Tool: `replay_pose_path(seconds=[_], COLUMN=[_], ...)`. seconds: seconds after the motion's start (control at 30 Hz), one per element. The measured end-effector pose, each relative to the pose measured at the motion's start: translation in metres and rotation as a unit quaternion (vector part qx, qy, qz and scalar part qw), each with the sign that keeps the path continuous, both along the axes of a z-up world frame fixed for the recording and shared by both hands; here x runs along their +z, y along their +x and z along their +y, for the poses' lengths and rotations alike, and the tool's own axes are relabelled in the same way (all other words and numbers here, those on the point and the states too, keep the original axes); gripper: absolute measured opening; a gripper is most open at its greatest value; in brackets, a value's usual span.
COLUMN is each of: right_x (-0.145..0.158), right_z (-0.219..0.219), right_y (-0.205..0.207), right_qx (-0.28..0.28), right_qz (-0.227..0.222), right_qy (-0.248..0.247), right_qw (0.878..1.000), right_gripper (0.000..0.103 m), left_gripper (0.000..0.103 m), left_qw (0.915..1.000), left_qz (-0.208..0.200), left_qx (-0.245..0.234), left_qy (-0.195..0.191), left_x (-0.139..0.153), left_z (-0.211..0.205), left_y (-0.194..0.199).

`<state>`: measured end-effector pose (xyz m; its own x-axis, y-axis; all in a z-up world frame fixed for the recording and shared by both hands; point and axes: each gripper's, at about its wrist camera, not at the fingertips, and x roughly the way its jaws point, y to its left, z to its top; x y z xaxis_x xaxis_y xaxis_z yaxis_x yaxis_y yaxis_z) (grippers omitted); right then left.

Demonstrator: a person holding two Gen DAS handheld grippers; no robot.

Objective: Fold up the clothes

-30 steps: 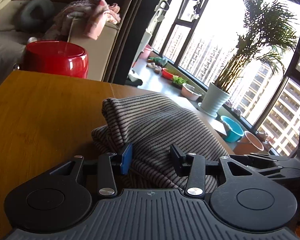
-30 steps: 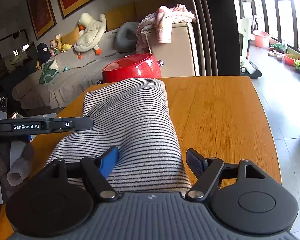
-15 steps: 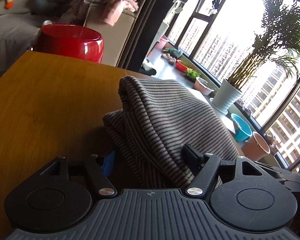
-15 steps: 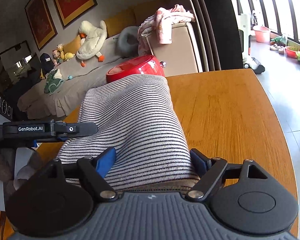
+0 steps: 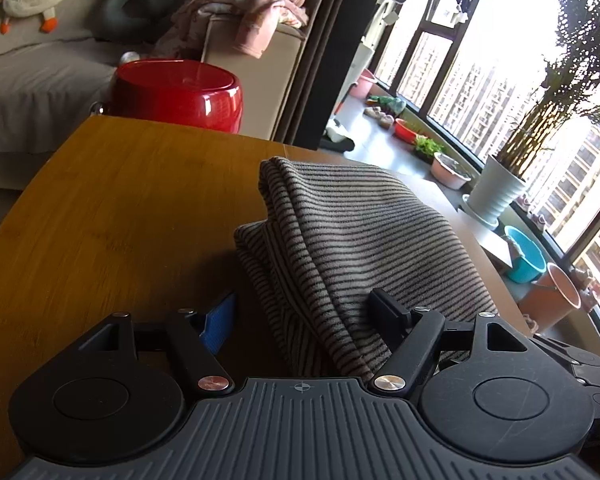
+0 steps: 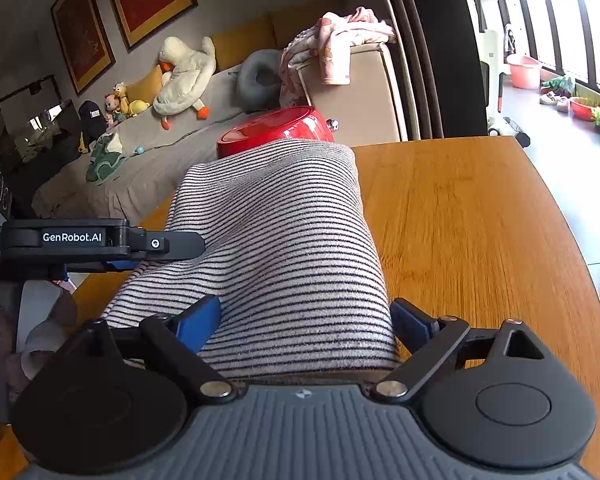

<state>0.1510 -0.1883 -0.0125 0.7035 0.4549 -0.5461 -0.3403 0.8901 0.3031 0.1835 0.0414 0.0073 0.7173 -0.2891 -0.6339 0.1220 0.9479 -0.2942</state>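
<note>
A folded grey-and-black striped garment (image 5: 360, 240) lies bunched on the wooden table (image 5: 120, 200). My left gripper (image 5: 304, 312) stands open around its near end: the blue left pad is clear of the cloth, and the right finger rests against the fabric. In the right wrist view the same garment (image 6: 276, 220) fills the space between the fingers of my right gripper (image 6: 306, 320). Its jaws are opening and flank the cloth without squeezing it. The left gripper (image 6: 172, 244) reaches in from the left against the garment's side.
A red glossy pot (image 5: 180, 92) stands past the table's far edge, with a beige sofa arm (image 6: 364, 92) draped in pink clothes behind it. The table edge (image 6: 580, 280) drops to tiled floor on the right. A potted palm (image 5: 496, 196) and basins line the window.
Both grippers' jaws have spread wider and let go of the striped garment, which has settled lower on the table. The left camera view tilted a little; the hands barely shifted.
</note>
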Motion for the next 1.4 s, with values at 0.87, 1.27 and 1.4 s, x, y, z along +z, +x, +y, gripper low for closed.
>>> replay_pose_path(seconds=[0.87,1.27,1.4], right_x=[0.001,0.005,0.002], right_z=[0.106,0.078,0.079], right_y=[0.136,0.121,0.115], right_qx=[0.09,-0.008,-0.004], right_qz=[-0.011,-0.06,-0.041], right_qy=[-0.03,0.015,0.008], right_qw=[0.995,0.998,0.999], right_gripper=[0.102,0.101,0.08], left_gripper=[0.064,0.074,0.074], left_qw=[0.9928,0.989,0.9881], left_qz=[-0.046,-0.075,-0.075], left_qx=[0.089,0.082,0.081], left_qy=[-0.066,-0.097,-0.106], left_x=[-0.017,-0.033,-0.034], left_z=[0.099,0.112,0.114], left_y=[0.064,0.074,0.073])
